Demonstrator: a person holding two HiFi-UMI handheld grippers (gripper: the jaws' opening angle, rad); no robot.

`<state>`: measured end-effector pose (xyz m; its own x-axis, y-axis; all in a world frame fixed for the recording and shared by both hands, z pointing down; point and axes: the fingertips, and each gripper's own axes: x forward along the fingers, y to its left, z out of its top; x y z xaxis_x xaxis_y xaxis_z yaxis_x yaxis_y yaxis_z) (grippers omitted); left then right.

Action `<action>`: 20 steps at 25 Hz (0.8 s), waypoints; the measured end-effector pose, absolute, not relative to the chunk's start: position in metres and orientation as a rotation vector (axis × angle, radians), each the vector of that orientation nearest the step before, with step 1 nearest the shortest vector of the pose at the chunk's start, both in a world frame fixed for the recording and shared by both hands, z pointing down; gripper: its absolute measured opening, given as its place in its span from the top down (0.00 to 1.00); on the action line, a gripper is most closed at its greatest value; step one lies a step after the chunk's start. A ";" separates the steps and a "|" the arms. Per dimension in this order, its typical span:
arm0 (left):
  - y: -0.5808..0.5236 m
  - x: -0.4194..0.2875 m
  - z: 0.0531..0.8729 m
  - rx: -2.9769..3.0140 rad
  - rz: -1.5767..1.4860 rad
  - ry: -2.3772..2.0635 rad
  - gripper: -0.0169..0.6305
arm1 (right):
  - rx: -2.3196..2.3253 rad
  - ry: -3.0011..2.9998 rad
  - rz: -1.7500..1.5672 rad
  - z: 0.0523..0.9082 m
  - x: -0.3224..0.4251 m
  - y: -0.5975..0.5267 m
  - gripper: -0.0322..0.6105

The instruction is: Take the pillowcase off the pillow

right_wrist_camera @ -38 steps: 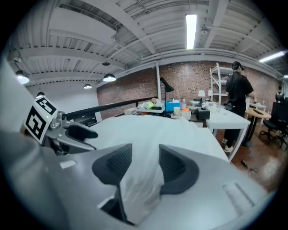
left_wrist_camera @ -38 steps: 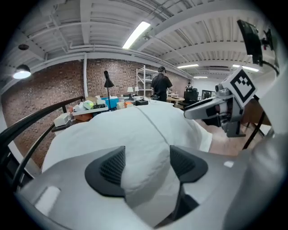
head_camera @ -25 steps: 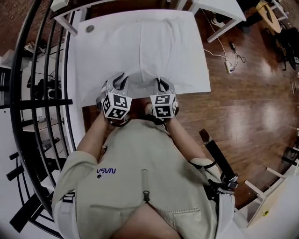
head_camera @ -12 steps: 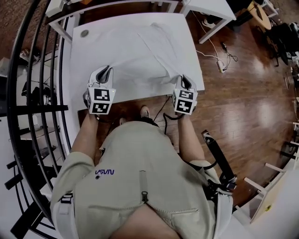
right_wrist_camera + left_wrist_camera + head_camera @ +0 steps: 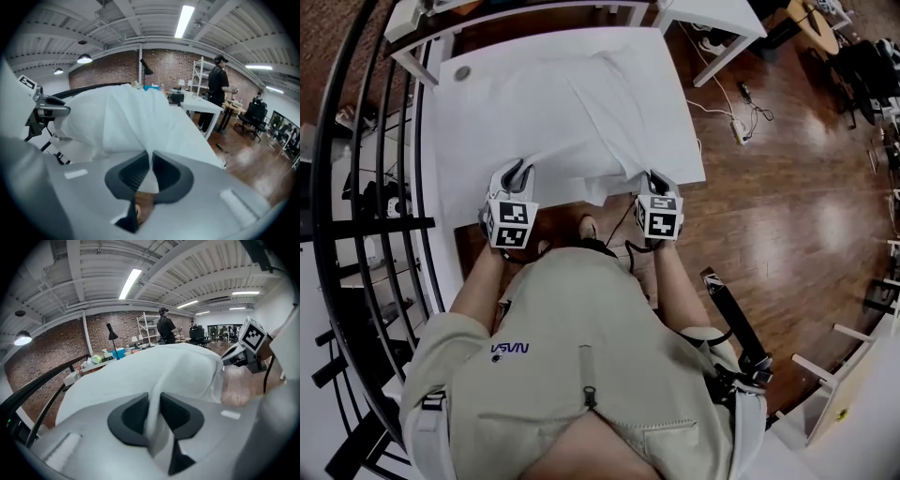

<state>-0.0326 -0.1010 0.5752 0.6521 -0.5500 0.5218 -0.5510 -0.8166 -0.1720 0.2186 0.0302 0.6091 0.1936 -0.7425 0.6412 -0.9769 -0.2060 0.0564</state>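
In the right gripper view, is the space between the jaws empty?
No, the right gripper is shut on a fold of the white pillowcase, which rises from between its jaws.

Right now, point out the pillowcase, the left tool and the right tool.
pillowcase point(image 5: 572, 112): head view, middle of the white cloth.
left tool point(image 5: 154, 399): left gripper view, between its fingertips; jaws have just been opening, pillowcase pinched between them.
right tool point(image 5: 151, 157): right gripper view, between its fingertips, shut on the pillowcase.

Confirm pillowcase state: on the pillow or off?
On, it seems: the pillowcase bulges full on the table; only its near edge hangs past the table's front; the pillow itself is hidden.
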 end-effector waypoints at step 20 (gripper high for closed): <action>-0.164 0.047 0.445 2.865 0.679 -1.011 0.52 | 1.889 -2.142 0.236 0.420 0.240 -0.117 0.76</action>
<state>0.0473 -0.1640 0.4447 0.6938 -0.5915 0.4108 -0.6040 -0.7886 -0.1154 0.2399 -0.1174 0.4199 -0.1092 -0.9444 0.3101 -0.9893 0.1337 0.0588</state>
